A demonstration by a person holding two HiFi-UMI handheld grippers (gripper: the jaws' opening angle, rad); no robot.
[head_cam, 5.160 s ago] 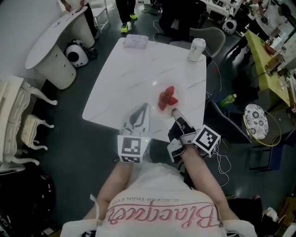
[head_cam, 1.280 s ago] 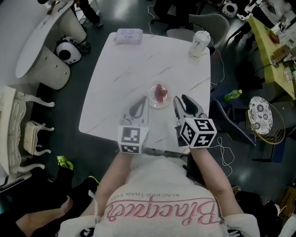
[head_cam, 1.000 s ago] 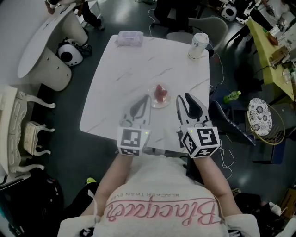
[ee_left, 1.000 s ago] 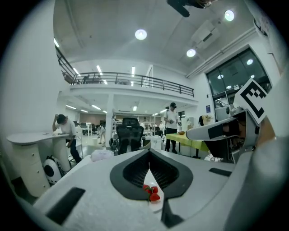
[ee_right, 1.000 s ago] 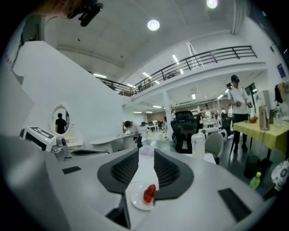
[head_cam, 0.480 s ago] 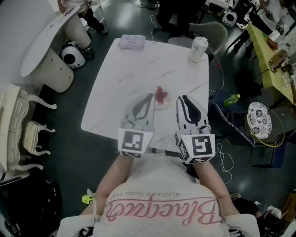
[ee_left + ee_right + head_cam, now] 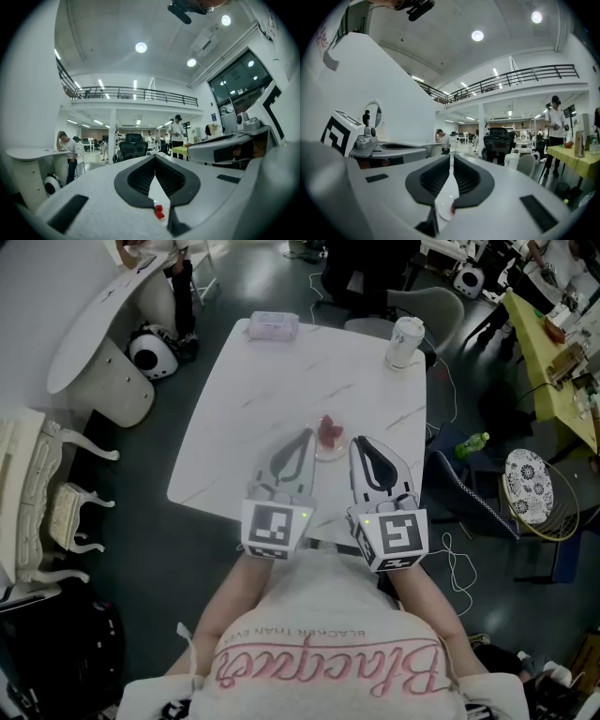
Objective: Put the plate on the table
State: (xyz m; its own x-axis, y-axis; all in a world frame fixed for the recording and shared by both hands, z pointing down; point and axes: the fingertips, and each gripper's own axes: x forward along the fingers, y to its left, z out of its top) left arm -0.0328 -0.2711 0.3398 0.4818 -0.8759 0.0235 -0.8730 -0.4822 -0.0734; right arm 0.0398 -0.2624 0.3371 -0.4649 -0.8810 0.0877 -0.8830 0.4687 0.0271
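Observation:
A small clear plate with red strawberries rests on the white marble table, near its front right part. My left gripper lies just left of the plate, jaws shut with nothing between them. My right gripper lies just right of the plate, also shut and empty. Neither touches the plate. In the left gripper view the strawberries show below the closed left gripper. In the right gripper view the plate shows under the closed right gripper.
A lidded paper cup stands at the table's far right corner and a tissue packet at the far left. A grey chair is behind the table. A white round counter stands at the left, and a green bottle lies on the floor at the right.
The plate went from the table's near edge, held by my right gripper, to further in on the table. The right gripper let go, drew back and shut its jaws.

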